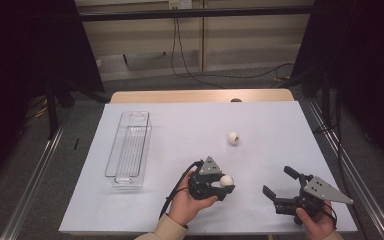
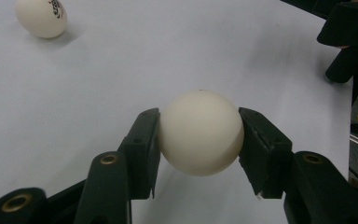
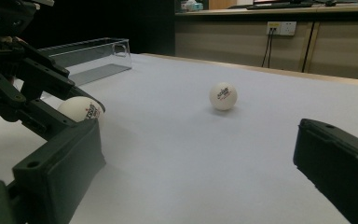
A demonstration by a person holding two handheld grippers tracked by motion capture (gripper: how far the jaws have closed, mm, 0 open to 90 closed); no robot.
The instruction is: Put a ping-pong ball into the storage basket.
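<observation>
A white ball clamped in the left gripper at the near edge of the white-covered table (image 1: 190,125).

The table, under its white sheet, carries a clear plastic bin (image 1: 128,149) lying long and narrow at the left side, well apart from both hands. The right gripper (image 1: 280,184) sits low at the near right corner in the person's right hand (image 1: 314,222), its jaws standing wide apart with nothing between them. The left gripper (image 1: 224,186), held in the left hand (image 1: 187,204) near the middle of the near edge, has its jaws pressed against either side of a white ball (image 2: 200,133), which sits just above the sheet. A second white ball (image 1: 233,138) with printed markings rests alone on the sheet farther back, apart from both grippers.
</observation>
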